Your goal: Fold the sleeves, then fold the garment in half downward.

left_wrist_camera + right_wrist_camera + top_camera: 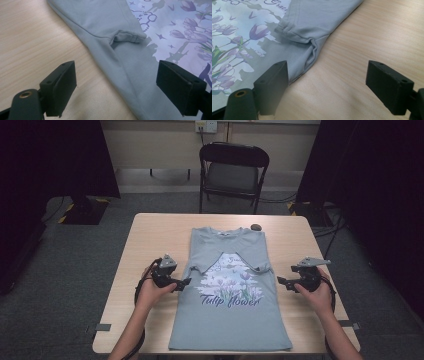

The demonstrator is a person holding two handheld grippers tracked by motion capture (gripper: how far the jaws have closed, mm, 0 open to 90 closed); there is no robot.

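A grey T-shirt (pixel 227 320) with a purple tulip print and the words "Tulip flower" lies flat on the wooden table (pixel 150 240), collar away from me. Both sleeves are folded inward over the chest. My left gripper (pixel 186 281) is open at the shirt's left edge. In the left gripper view the shirt's side edge (pixel 117 72) runs between the wide-apart jaws, with the folded left sleeve cuff (pixel 130 36) ahead. My right gripper (pixel 280 281) is open just right of the shirt. In the right gripper view the shirt's edge (pixel 312 55) and the folded right sleeve (pixel 287 28) lie ahead of the jaws.
A small dark object (pixel 256 227) sits on the table by the shirt's right shoulder. A black folding chair (pixel 232 172) stands behind the table. Bare tabletop flanks the shirt on both sides. Dark curtains hang at left and right.
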